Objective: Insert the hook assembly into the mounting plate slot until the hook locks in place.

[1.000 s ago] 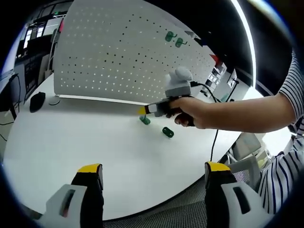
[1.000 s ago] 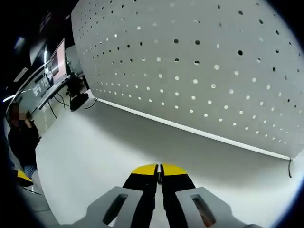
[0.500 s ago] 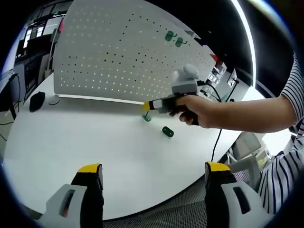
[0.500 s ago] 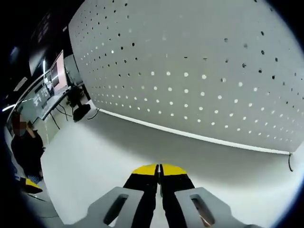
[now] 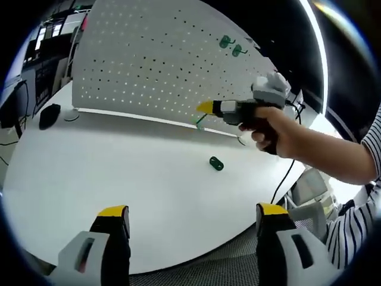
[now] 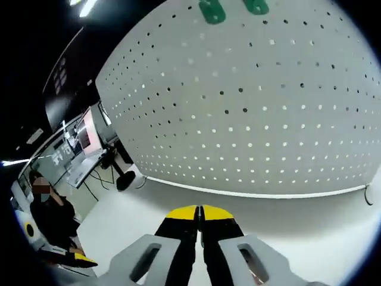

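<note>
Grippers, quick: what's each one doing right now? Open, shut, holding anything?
Left gripper: open, holding nothing.
Right gripper: shut, apparently pinching a green hook that hangs just under its tips.

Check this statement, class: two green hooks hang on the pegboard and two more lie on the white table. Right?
Not quite. The left gripper view shows one green hook lying on the white table, not two. Two green hooks do hang on the pegboard.

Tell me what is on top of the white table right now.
On the white table stands the upright pegboard; one green hook lies loose before it, and a dark object sits at the far left. Whatever lies behind the pegboard is covered.
</note>
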The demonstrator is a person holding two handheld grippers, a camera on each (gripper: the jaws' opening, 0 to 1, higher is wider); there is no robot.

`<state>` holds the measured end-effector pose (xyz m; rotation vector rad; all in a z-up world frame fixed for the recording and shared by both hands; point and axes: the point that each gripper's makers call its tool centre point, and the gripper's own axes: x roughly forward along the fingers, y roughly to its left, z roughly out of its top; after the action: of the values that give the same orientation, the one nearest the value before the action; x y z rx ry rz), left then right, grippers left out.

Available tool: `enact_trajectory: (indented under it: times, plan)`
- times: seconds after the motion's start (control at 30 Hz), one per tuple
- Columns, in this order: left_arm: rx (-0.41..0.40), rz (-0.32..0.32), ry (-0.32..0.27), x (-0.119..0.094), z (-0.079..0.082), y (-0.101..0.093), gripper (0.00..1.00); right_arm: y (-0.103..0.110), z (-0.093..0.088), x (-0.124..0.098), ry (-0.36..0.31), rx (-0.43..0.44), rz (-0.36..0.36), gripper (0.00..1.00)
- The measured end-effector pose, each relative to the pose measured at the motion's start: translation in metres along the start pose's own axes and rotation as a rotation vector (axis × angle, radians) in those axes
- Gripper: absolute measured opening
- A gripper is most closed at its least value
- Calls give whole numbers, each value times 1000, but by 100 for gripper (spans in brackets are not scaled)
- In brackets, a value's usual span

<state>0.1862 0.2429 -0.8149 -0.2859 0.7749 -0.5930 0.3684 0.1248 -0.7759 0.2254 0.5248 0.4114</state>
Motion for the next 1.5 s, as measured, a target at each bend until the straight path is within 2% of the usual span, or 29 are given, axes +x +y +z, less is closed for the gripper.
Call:
enact_trajectory:
  times: [0.2, 0.43, 0.73, 0.87, 1.1, 1.23, 1.37, 1.5]
  plan:
    - [20, 12, 4, 6, 13, 1, 88, 23, 4, -21, -38, 40, 80, 0]
    - [34, 11, -5, 14, 31, -2, 85, 51, -3, -47, -48, 47, 150, 0]
    - [24, -20, -30, 24, 48, -17, 80, 88, -11, -75, -75, 104, 244, 0]
    - [23, -34, -37, 26, 54, -22, 76, 100, -9, -83, -94, 126, 279, 0]
    - [17, -67, -59, 24, 64, -30, 58, 112, -9, -90, -104, 170, 303, 0]
    - [-14, -91, -72, 24, 67, -33, 52, 119, -8, -92, -108, 157, 319, 0]
    - [-66, -141, -96, 22, 70, -40, 40, 125, -8, -94, -114, 152, 338, 0]
    - [-92, -164, -101, 21, 71, -43, 37, 129, -7, -96, -118, 149, 349, 0]
